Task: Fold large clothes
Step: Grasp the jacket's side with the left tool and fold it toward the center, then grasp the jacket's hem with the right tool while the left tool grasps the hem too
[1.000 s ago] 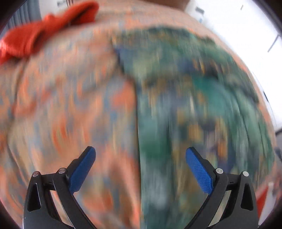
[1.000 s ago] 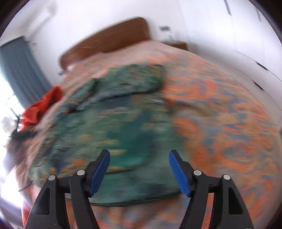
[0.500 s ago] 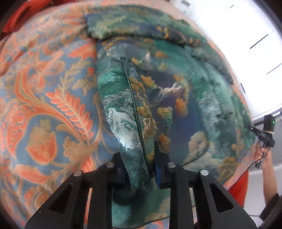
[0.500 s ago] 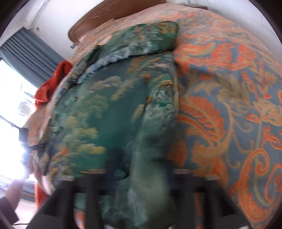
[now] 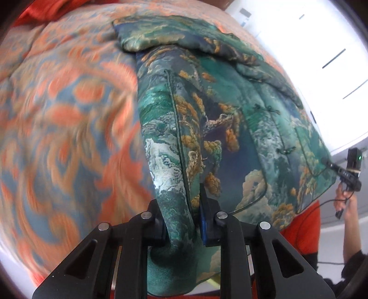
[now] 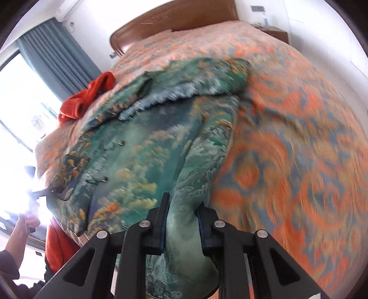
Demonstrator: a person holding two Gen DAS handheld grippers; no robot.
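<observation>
Garment: green brocade jacket with a landscape print, spread on the bed, its hem at the bed's foot edge and its collar toward the wooden headboard.
Left gripper: fingers have just closed and now pinch a bunched fold at one hem corner of the jacket; cloth fills the gap.
Right gripper: fingers have likewise just closed, pinching a thick roll of cloth at the other hem corner.
Slip risk: the satin looks slick and padded, so in my judgement a corner could slide out of the pinch if the lift is quick.
Uneven fold risk: each grip holds a bunch, not a flat edge; the hem may well twist or land crooked on the chest.
Drag risk: pulling low could rumple the orange and blue bedspread under the jacket.
Sleeve: one sleeve lies folded across the top near the collar and could shift.
Red cloth: heaped beside the jacket's shoulder, toward the curtain; clear of the fold path.
Obstacles: nothing lies on the jacket itself.
</observation>
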